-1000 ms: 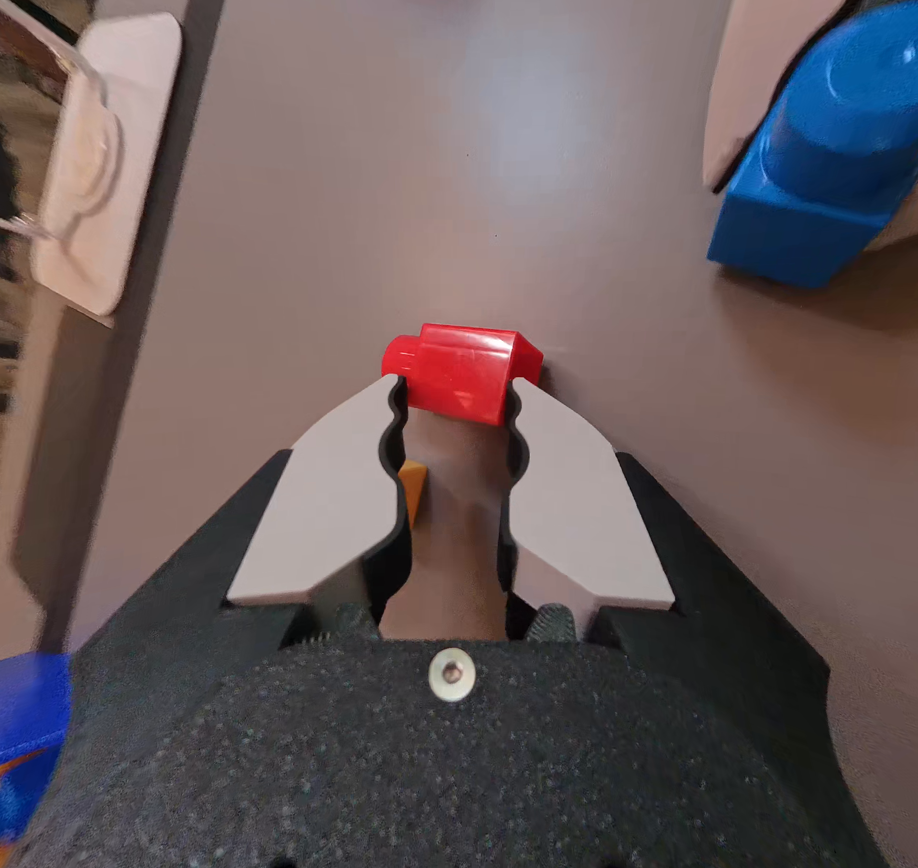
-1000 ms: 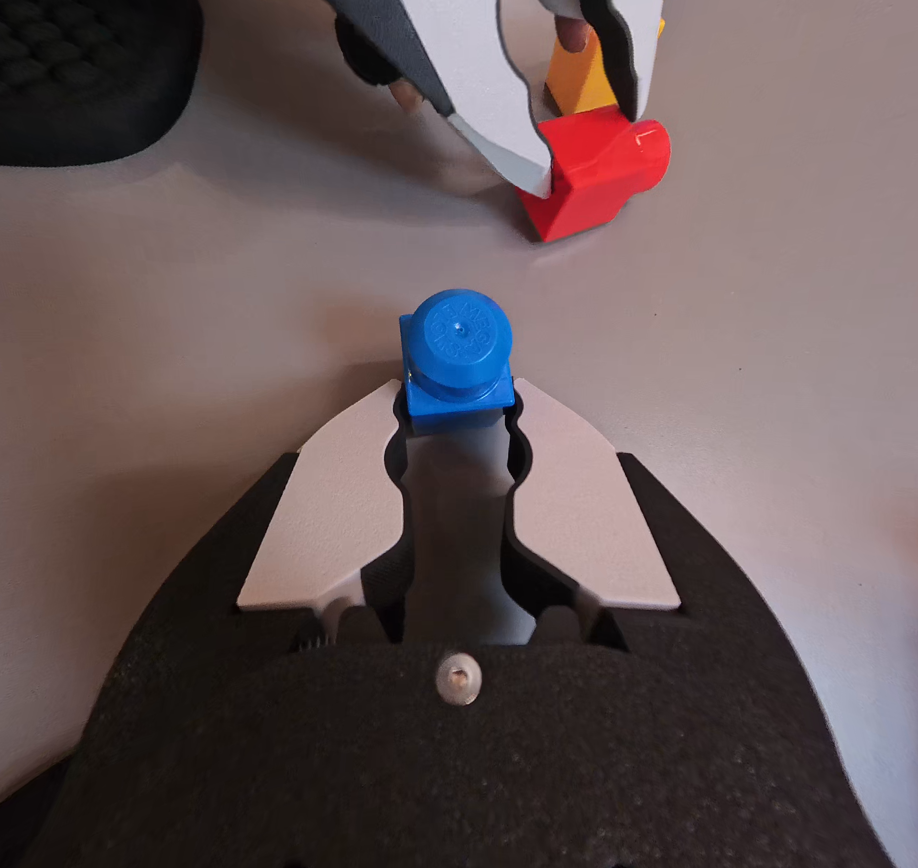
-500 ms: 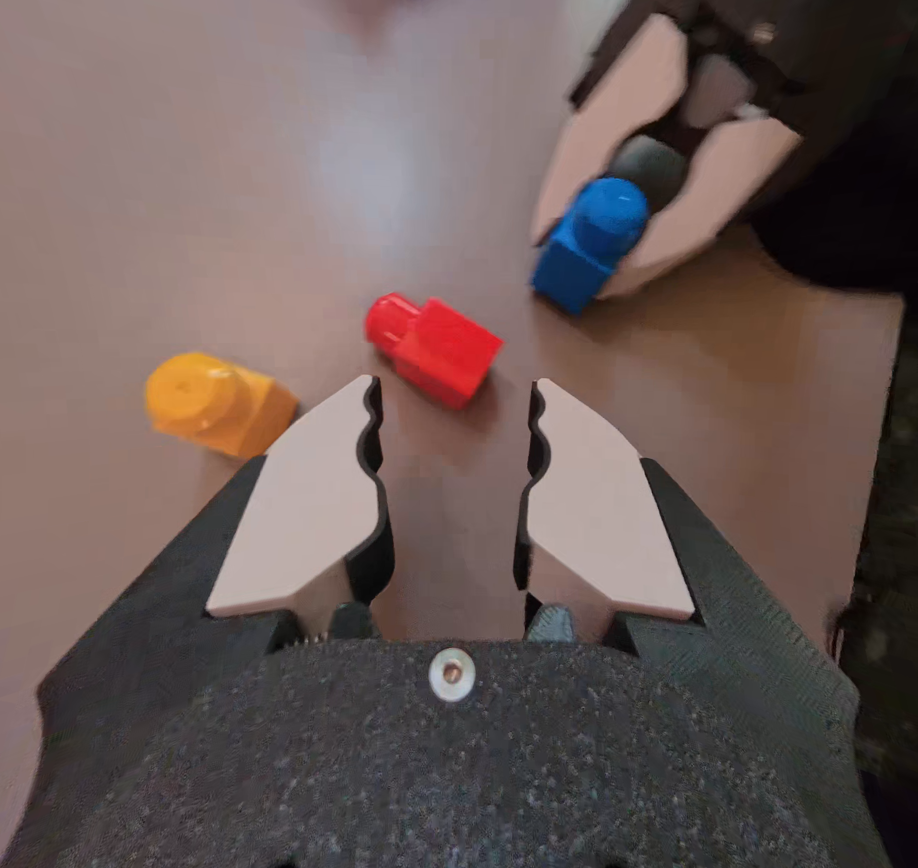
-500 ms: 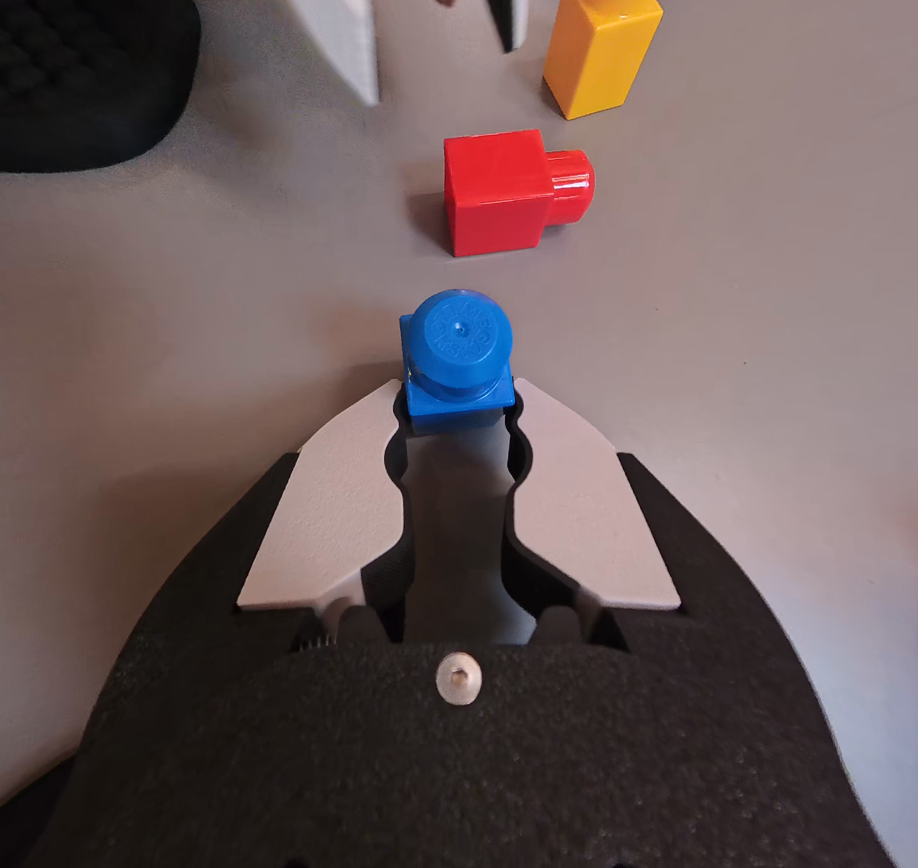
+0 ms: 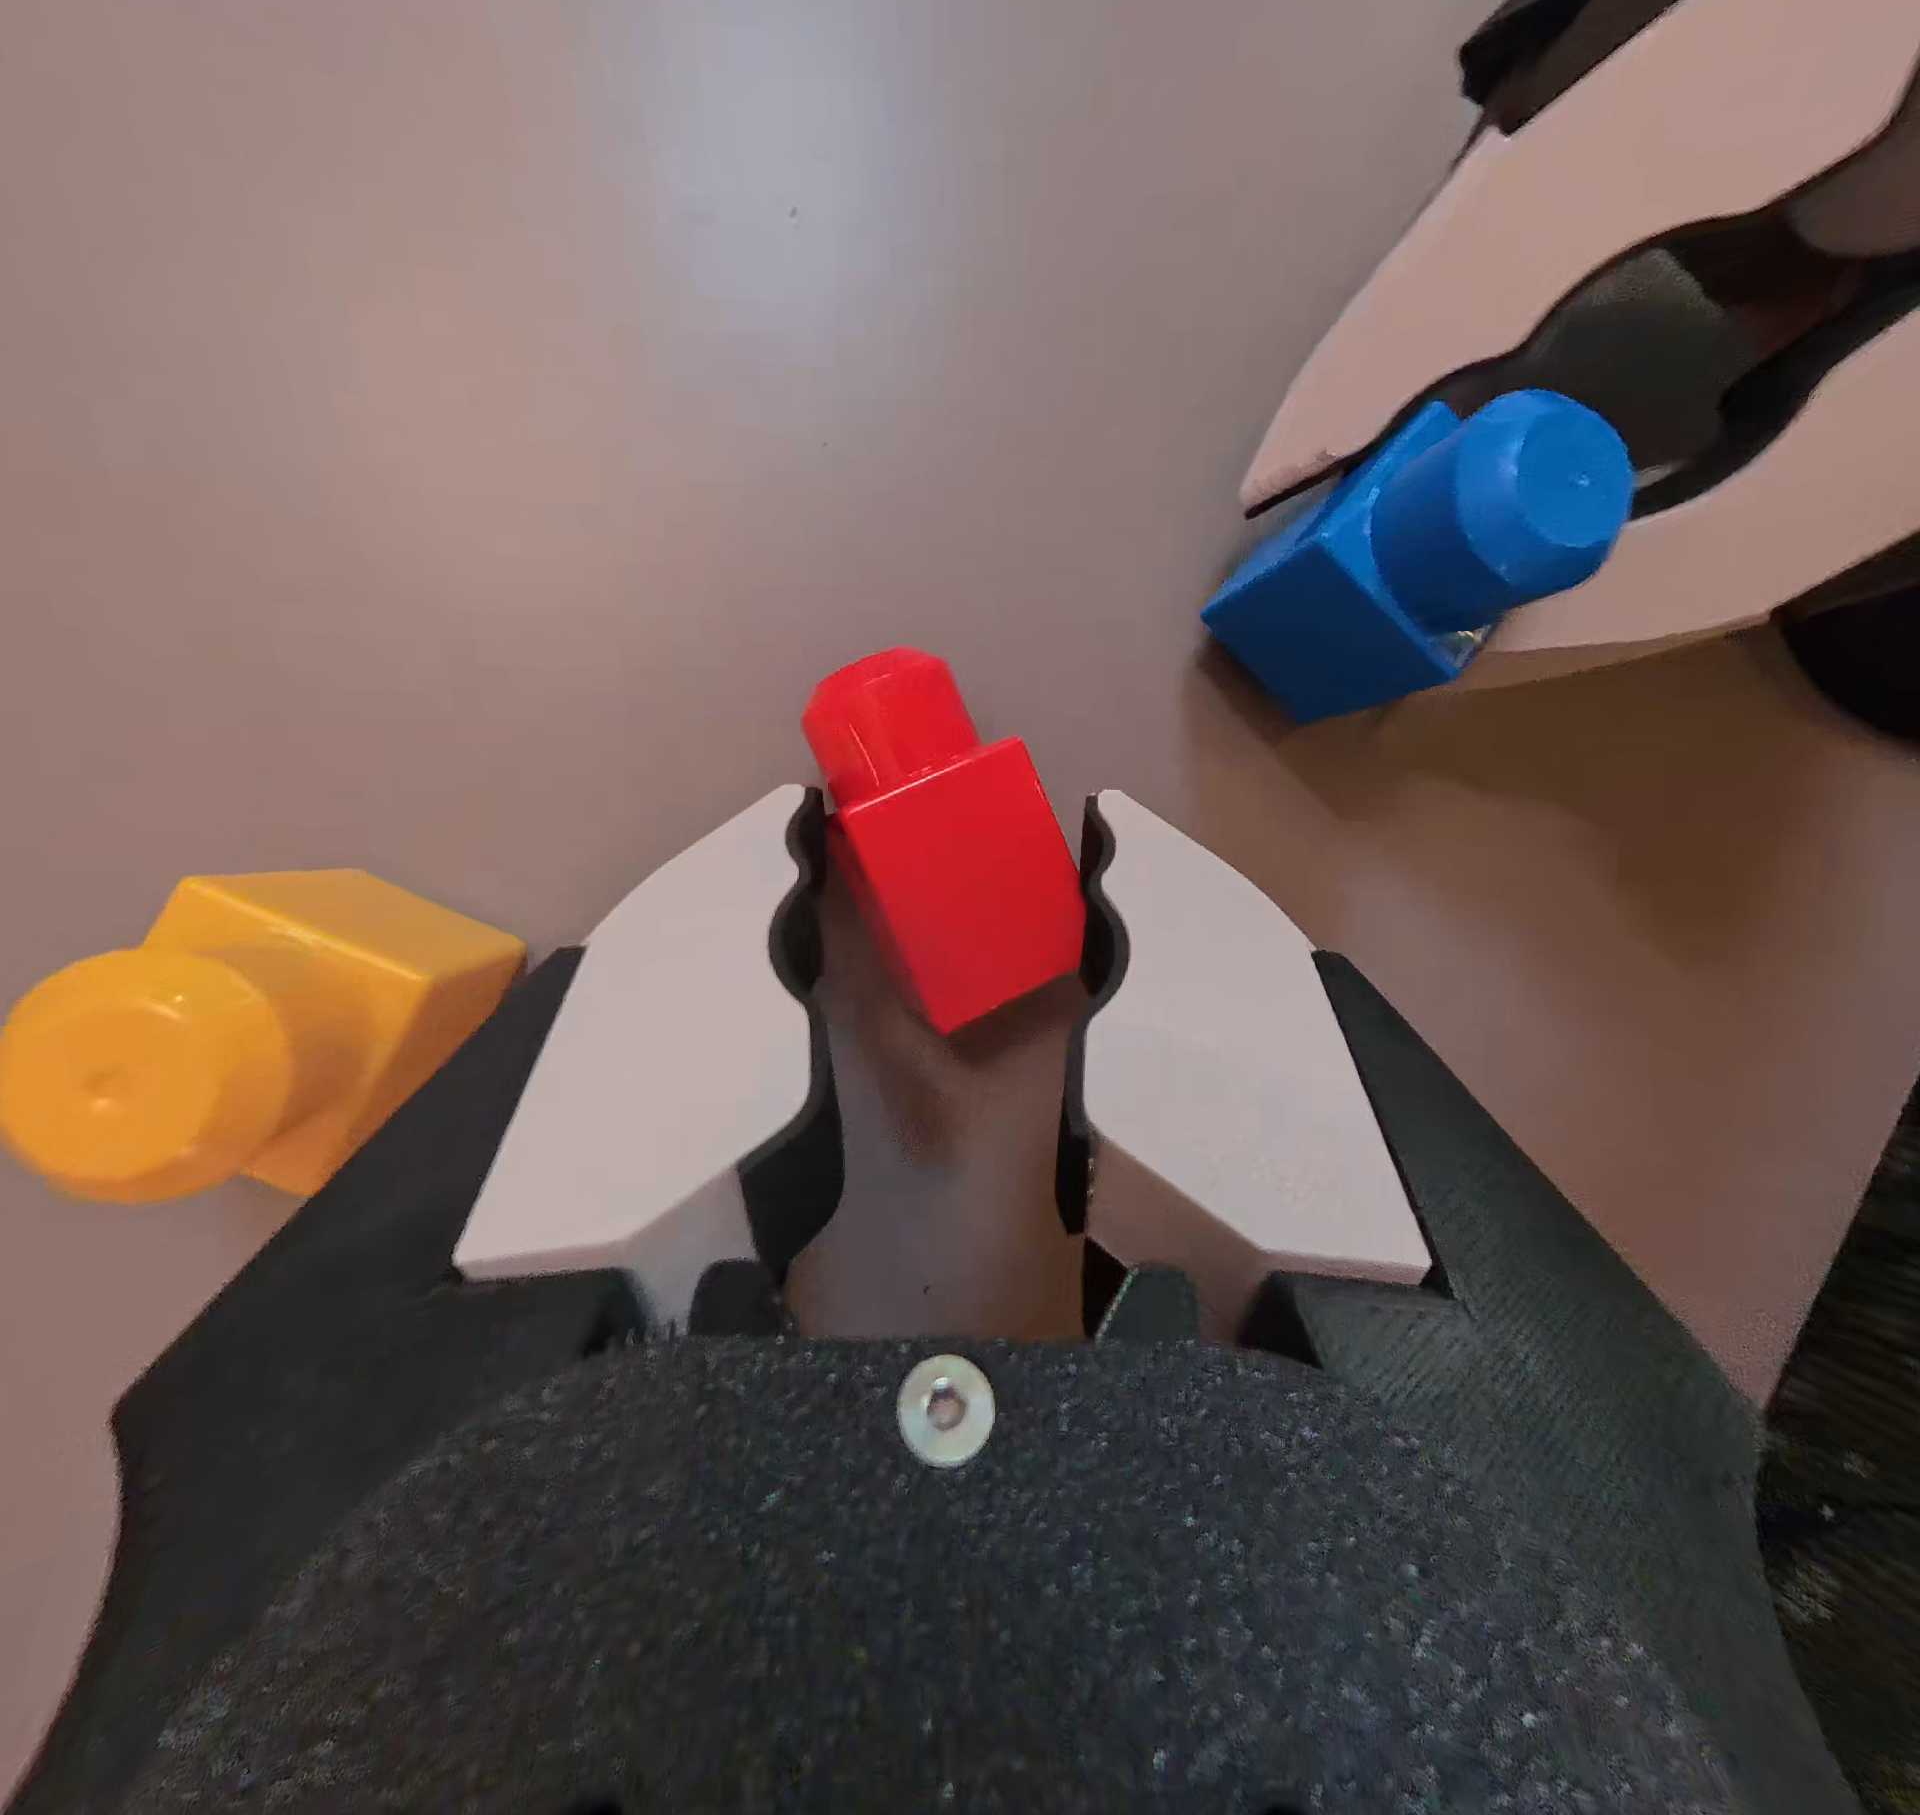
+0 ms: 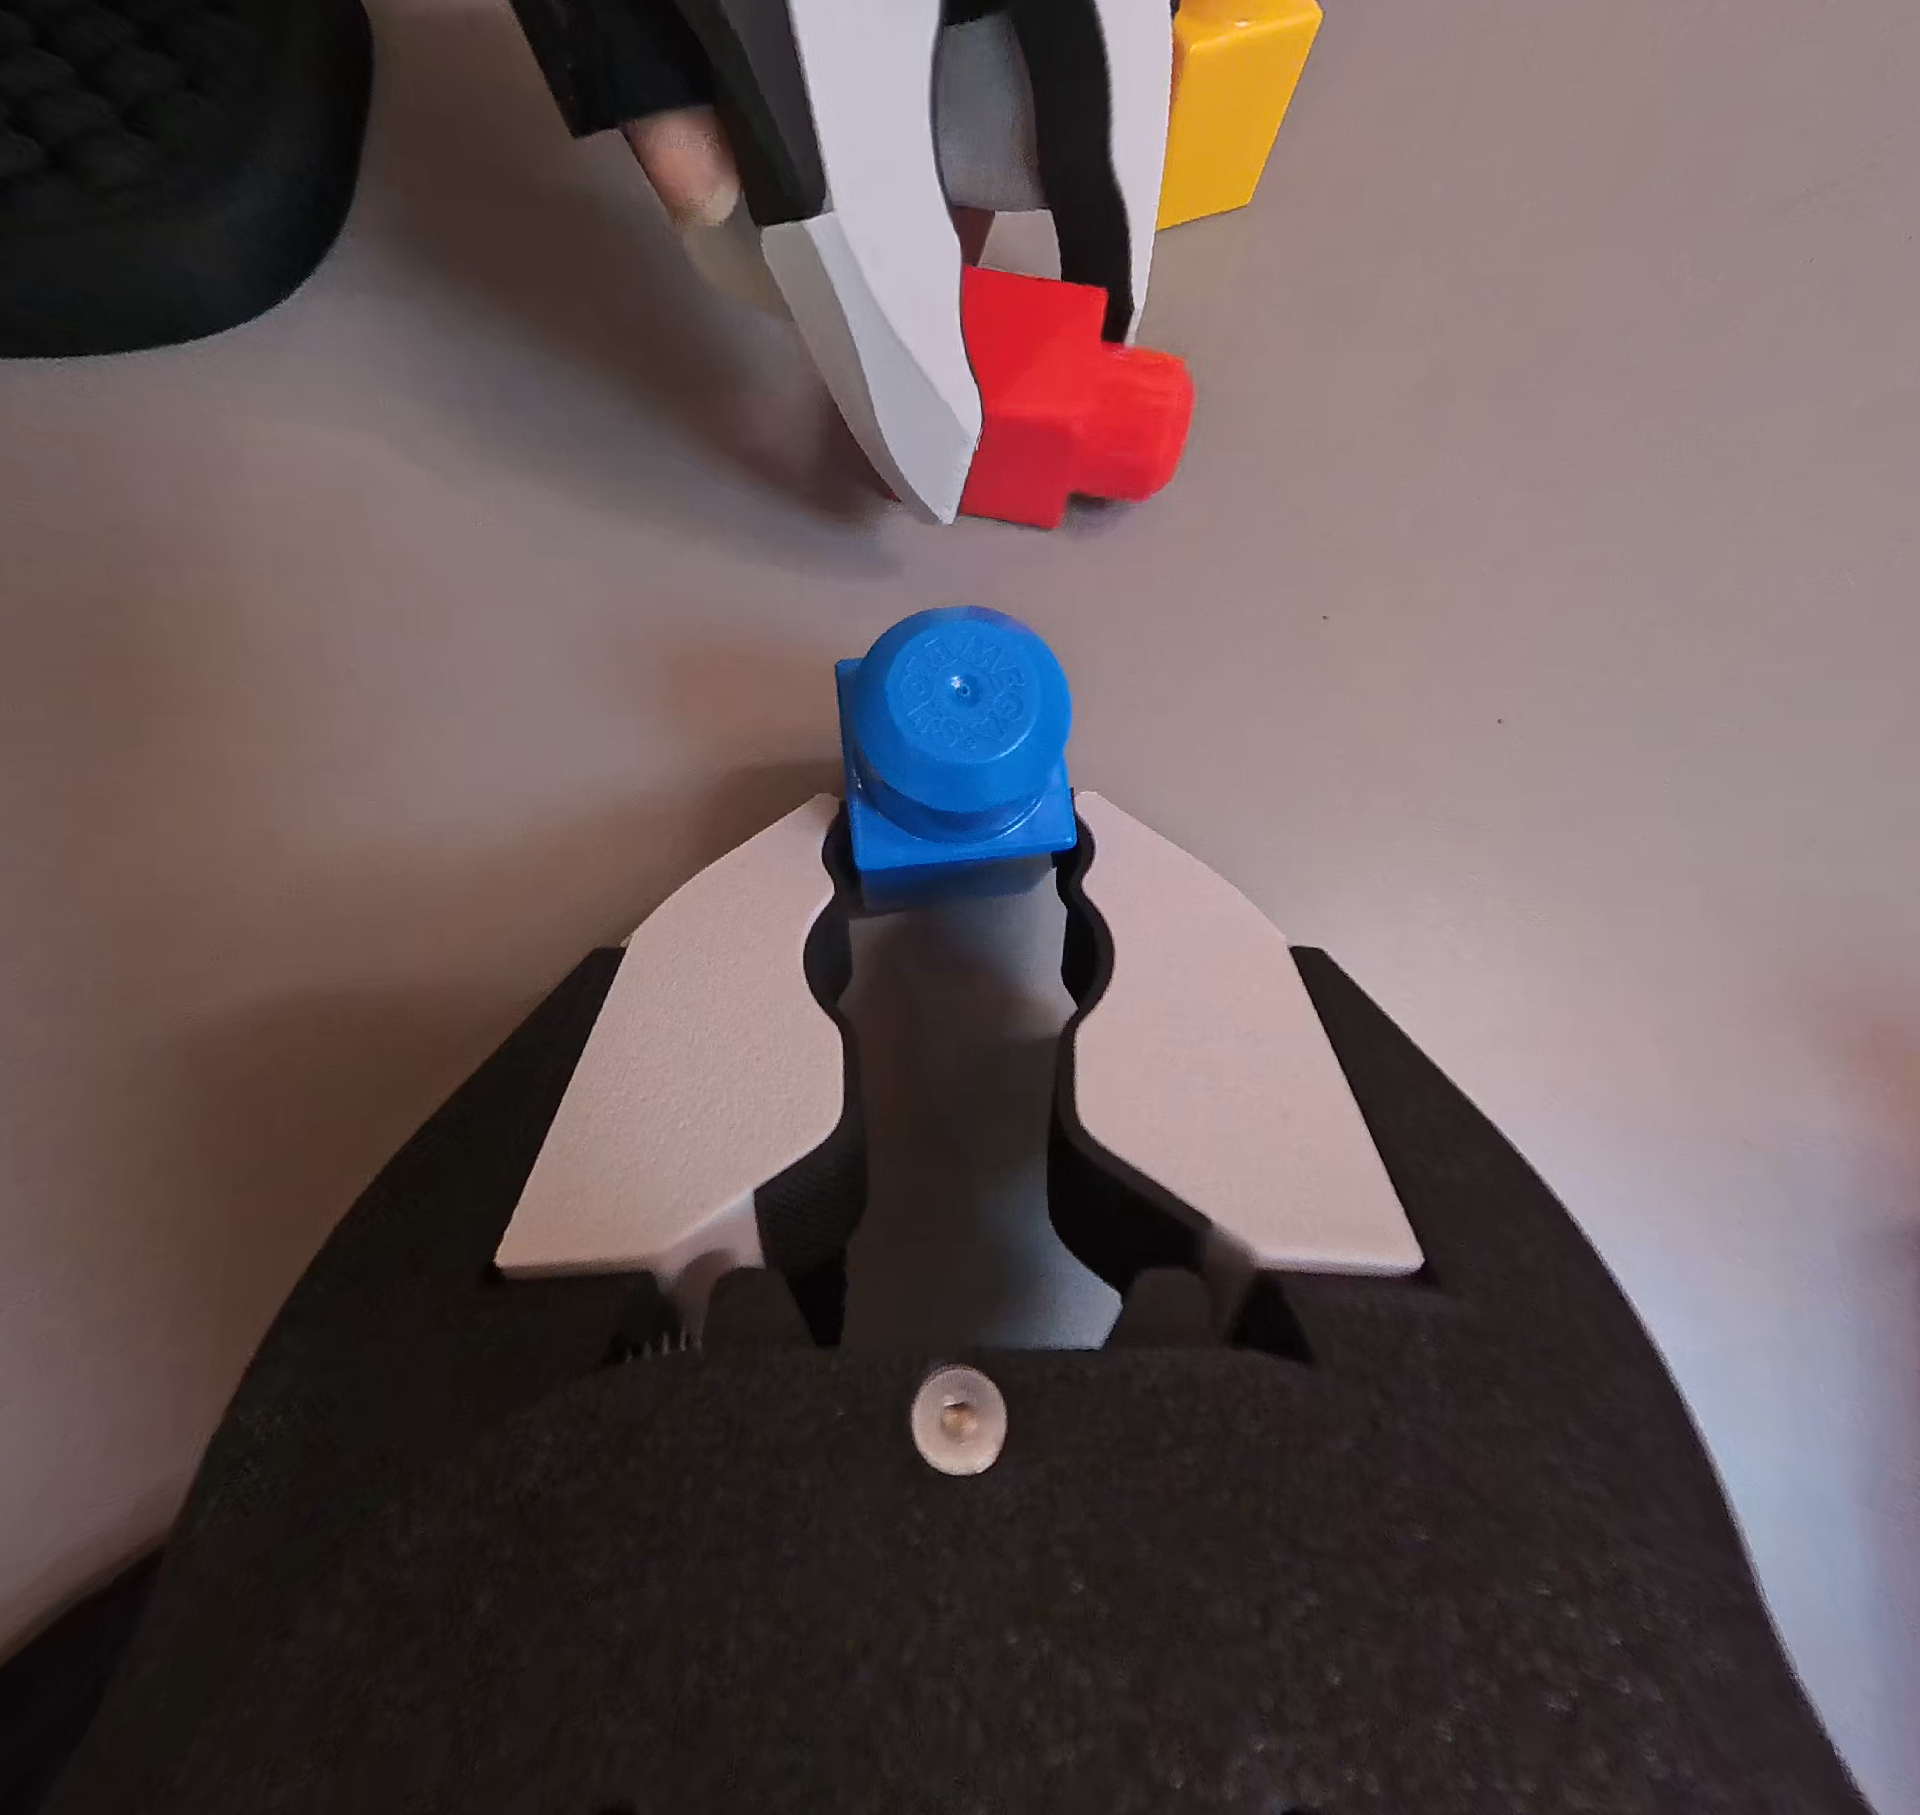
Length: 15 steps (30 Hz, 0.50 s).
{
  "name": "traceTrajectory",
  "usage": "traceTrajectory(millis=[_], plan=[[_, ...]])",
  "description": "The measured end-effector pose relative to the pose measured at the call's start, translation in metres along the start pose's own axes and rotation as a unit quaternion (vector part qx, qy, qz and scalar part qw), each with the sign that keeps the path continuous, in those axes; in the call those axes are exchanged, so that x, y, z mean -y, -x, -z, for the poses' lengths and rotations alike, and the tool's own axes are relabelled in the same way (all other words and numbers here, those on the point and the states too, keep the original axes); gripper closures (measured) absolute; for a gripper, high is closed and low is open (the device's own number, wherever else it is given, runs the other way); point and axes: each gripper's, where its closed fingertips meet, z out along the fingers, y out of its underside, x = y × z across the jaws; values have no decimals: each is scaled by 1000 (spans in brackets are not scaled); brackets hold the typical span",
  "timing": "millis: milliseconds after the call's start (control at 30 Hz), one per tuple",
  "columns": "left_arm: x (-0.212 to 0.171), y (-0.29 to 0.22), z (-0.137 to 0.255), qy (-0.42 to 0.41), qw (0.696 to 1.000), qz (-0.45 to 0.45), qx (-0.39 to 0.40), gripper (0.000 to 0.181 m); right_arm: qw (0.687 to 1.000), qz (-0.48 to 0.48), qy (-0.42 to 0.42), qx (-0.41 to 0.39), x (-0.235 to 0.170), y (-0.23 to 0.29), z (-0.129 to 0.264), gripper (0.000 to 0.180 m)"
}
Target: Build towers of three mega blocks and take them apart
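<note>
A red block [image 5: 945, 882] lies on its side on the table, stud pointing away from me, between the fingers of my left gripper [image 5: 951, 815]. Both pads touch it, so the gripper is shut on it. The right wrist view shows the left gripper [image 6: 1029, 415] coming down over the red block [image 6: 1081, 415]. My right gripper [image 6: 956, 830] is shut on a blue block [image 6: 961, 726] that stands upright on the table. The blue block [image 5: 1330, 612] and right gripper [image 5: 1371, 570] also show at the right of the left wrist view. A yellow block [image 5: 260, 1017] stands free to the left, and shows behind the left gripper in the right wrist view [image 6: 1236, 82].
A black woven object [image 6: 156, 124] lies at the far left of the grey table [image 6: 1558, 622]. A person's fingertip [image 6: 686, 165] shows beside the left gripper. A dark edge [image 5: 1860, 1453] runs along the table's right side. Left tips to right tips: about 8 cm.
My left gripper let go of the red block and drew back, then came in again and closed around it from another angle. The right gripper and blue block have not moved.
</note>
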Motion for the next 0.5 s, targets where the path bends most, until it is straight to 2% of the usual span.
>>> traceTrajectory(millis=[67, 200, 367, 500], plan=[[6, -6, 4, -37, 999, -24, -7, 136, 1000, 0, -1, -2, 0, -1, 1, 142], [39, -22, 30, -196, 978, -52, -43, 138, 1000, 2, 1, -1, -1, 0, -1, 142], [79, -53, 80, -387, 906, -26, -168, 139, 999, -9, -43, 22, 16, 9, -2, 142], [98, -84, 102, -454, 851, -13, -262, 139, 992, -39, -103, 60, 42, 24, 0, 142]])
